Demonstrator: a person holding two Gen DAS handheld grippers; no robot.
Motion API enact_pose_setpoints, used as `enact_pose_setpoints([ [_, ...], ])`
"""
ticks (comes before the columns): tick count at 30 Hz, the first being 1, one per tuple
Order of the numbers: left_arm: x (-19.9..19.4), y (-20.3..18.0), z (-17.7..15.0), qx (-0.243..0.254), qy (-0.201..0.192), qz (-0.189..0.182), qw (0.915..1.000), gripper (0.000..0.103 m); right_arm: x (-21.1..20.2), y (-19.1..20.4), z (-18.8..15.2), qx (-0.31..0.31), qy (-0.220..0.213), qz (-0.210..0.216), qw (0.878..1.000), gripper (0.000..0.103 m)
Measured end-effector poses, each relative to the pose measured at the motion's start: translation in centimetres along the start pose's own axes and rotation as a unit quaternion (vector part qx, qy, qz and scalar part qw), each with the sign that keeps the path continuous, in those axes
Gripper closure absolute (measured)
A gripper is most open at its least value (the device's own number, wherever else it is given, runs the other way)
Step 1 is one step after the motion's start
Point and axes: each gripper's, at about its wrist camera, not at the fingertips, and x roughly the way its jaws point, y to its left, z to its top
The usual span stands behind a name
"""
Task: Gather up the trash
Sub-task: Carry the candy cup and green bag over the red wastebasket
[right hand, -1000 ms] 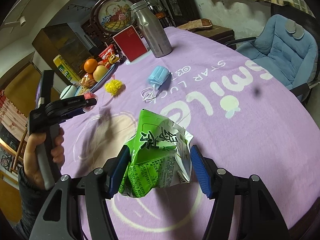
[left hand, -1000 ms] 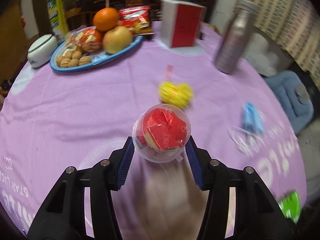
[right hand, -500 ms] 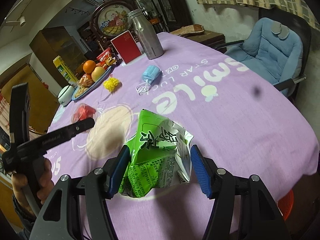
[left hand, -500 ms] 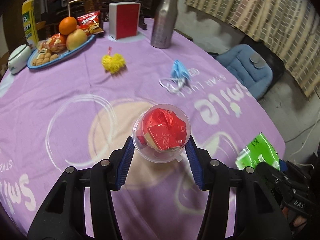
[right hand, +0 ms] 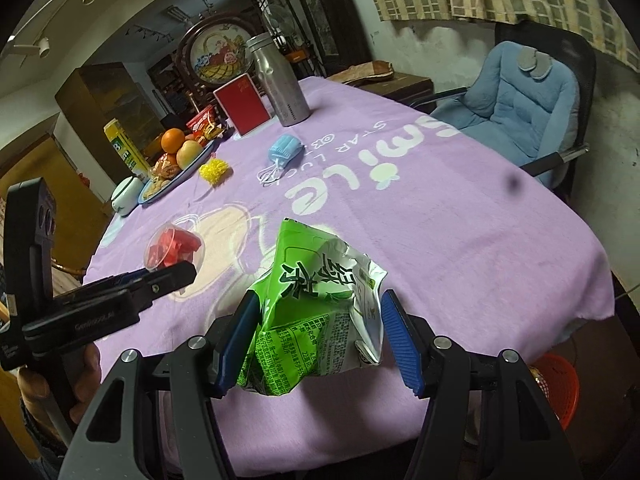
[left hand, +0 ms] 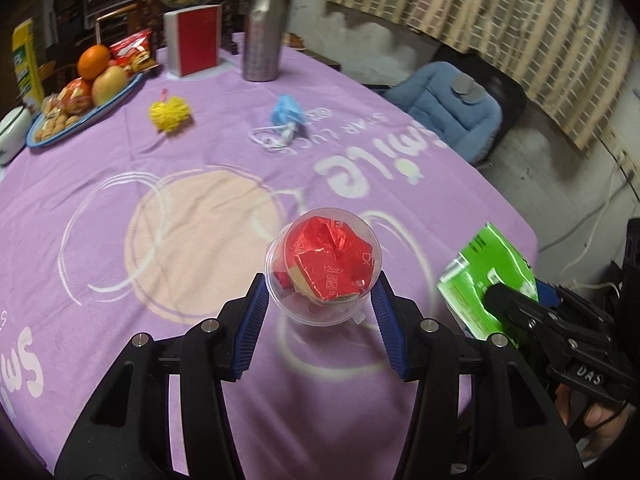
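A clear plastic cup [left hand: 324,264] stuffed with red wrappers hangs over the purple tablecloth [left hand: 120,208], and my left gripper [left hand: 319,280] is shut on its sides. My right gripper [right hand: 320,299] is shut on a crumpled green drink carton [right hand: 316,304] near the table's front edge. In the right wrist view the left gripper [right hand: 172,276] and the cup [right hand: 174,246] show at the left. The carton [left hand: 486,276] appears at the right of the left wrist view. A blue face mask [left hand: 286,114] and a yellow pompom [left hand: 170,114] lie on the cloth farther back.
A steel bottle [left hand: 264,28], a red box [left hand: 198,40] and a blue-rimmed fruit plate [left hand: 132,84] stand at the far side. A blue padded chair [right hand: 520,108] is beyond the table's right edge. A red basket [right hand: 556,384] sits on the floor below the near right edge.
Both grippers have pulled back toward the near right edge of the table with their loads. The left wrist view has swung right, and the right gripper with the carton has come into it.
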Motion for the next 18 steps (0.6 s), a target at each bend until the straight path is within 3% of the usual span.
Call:
enact_pose_setpoints([
  [11,0.1,-6.9,-1.9,0.075,0.015,-0.035,0.9964,0.051,-5.2,-5.4,-2.5,0.049,-0.04,-0.015,0.998,0.041],
  [18,0.5,-13.9,-4.1,0.159,0.028,-0.073,0.9841,0.051,-8.5,-10.7,-5.5,0.098,-0.062,-0.043,0.992,0.041],
])
